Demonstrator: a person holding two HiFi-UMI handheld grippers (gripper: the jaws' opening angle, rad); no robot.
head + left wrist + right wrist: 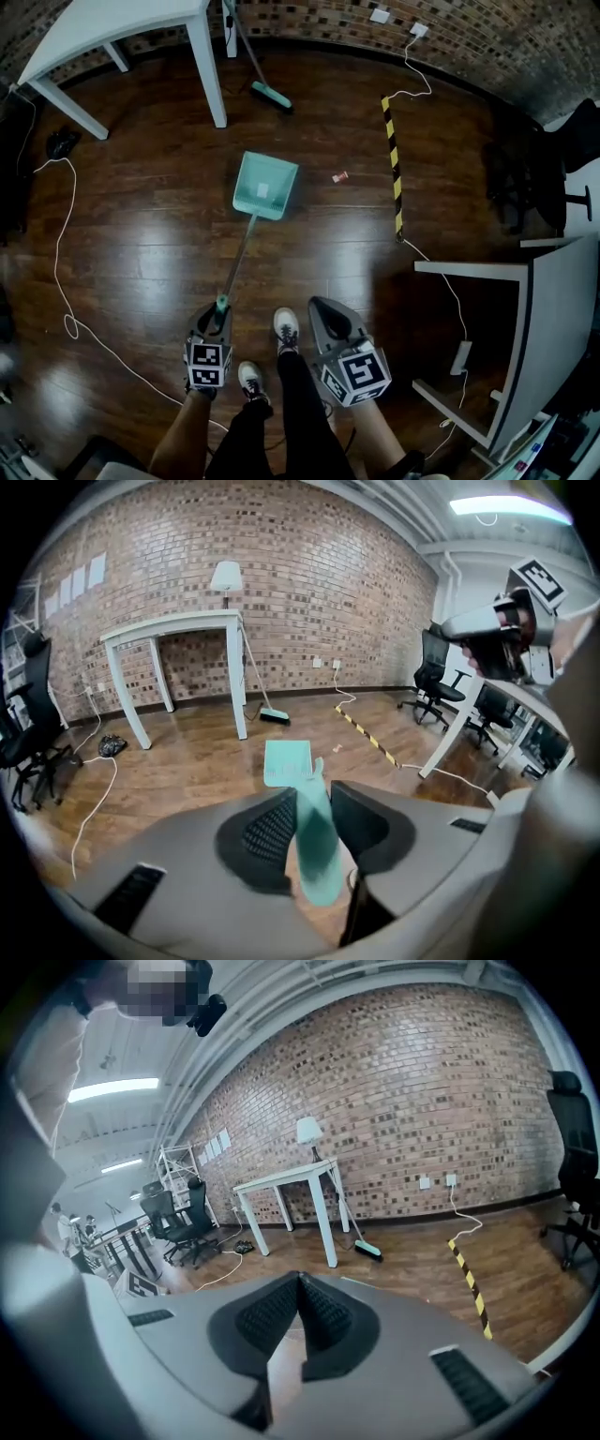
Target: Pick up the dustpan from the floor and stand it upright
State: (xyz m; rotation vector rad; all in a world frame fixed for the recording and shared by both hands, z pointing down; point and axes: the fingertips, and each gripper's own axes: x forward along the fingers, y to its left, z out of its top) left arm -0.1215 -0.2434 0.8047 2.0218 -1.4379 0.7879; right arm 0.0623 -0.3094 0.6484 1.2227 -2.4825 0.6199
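The teal dustpan (265, 186) lies with its pan on the dark wood floor. Its long thin handle (238, 258) slants back toward me. My left gripper (219, 314) is shut on the teal grip at the handle's end. In the left gripper view that teal grip (316, 841) is pinched between the two black pads, with the pan (287, 762) beyond it on the floor. My right gripper (325, 311) hangs beside the left, apart from the handle. Its jaws (300, 1286) are shut tip to tip on nothing.
A white table (112, 28) stands at the back left, with a broom (270, 94) leaning by its leg. A yellow-black strip (394, 169) and a small red scrap (340, 176) lie right of the pan. A white cable (61, 234) runs left, a grey desk (553, 309) stands right, and my shoes (286, 328) are below.
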